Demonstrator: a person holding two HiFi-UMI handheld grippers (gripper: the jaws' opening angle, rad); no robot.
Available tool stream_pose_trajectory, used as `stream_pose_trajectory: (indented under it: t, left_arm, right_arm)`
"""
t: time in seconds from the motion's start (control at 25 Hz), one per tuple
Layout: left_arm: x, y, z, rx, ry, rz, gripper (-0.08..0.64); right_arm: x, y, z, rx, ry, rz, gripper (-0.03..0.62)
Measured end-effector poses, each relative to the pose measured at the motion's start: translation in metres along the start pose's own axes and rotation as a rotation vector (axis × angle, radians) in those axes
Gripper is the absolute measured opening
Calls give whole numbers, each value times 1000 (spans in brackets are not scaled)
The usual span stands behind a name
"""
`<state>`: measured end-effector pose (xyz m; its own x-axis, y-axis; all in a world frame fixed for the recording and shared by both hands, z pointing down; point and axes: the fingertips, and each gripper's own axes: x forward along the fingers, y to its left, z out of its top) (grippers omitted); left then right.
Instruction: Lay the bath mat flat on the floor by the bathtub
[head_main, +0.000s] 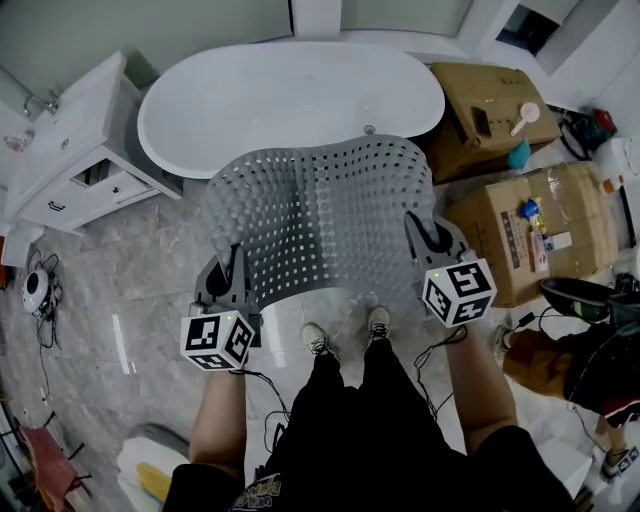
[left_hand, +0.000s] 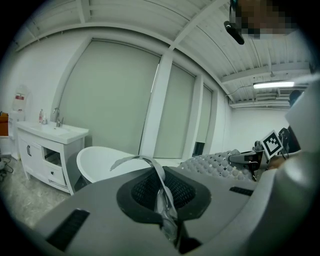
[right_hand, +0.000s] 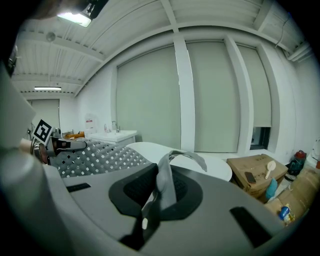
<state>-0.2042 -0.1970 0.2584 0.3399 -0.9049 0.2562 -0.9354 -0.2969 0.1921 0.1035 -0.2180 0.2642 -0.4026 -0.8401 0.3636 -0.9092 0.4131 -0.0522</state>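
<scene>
A grey perforated bath mat hangs spread in the air between my two grippers, in front of the white bathtub. My left gripper is shut on the mat's near left corner; in the left gripper view the mat edge is pinched between the jaws. My right gripper is shut on the near right corner, and the mat edge is clamped there too. The mat's far edge curls up toward the tub. The person's shoes stand just below the mat.
A white vanity cabinet stands left of the tub. Cardboard boxes with small items sit on the right. Cables and a small device lie on the marble floor at left. Another person's leg is at the right.
</scene>
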Motion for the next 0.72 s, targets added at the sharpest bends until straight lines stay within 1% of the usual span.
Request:
stream_pose_trajectory:
  t: [0.16,0.44,0.56,0.72]
  left_arm:
    - [13,-14,-13,0,8,15,32]
    - [36,-31,-40,26,37,52,32]
    - [49,-32,-56,38,53,71,32]
    - [67,-32,-85,48,77,93,32]
  right_arm:
    - [8,-22,-15,2,18,13,31]
    - [29,-54,-49,7,41,46,31]
    - [42,-63,-66,-4,49,64,31]
    - [59,-75,-96,-26,65,77,31]
